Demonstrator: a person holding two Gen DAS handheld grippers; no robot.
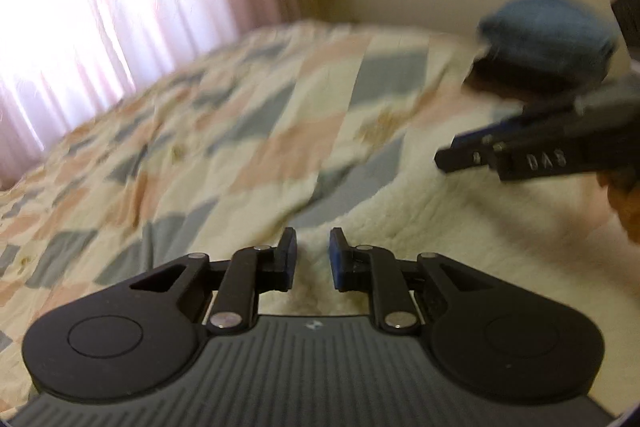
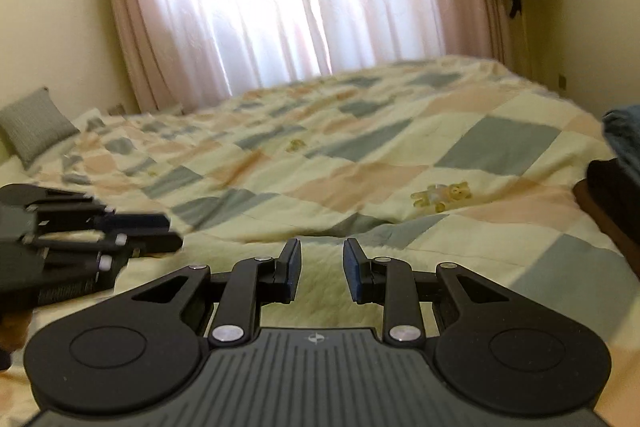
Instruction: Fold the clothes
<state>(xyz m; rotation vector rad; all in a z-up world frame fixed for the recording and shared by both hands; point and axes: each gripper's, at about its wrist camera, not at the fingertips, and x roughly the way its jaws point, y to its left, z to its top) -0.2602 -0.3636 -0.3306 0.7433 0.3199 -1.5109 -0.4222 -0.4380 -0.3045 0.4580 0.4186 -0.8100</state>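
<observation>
Left gripper released, empty | right gripper released, empty | both over quilt | clothes pile apart, far right | fold stage undeterminable

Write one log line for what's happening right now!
left tongs: open, empty | right tongs: open, empty | both over quilt | blue clothes far right, untouched

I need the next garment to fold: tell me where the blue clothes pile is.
The crumpled blue fabric pile sits at the patchwork quilt's far right edge, beyond the right gripper in the left wrist view.
</observation>
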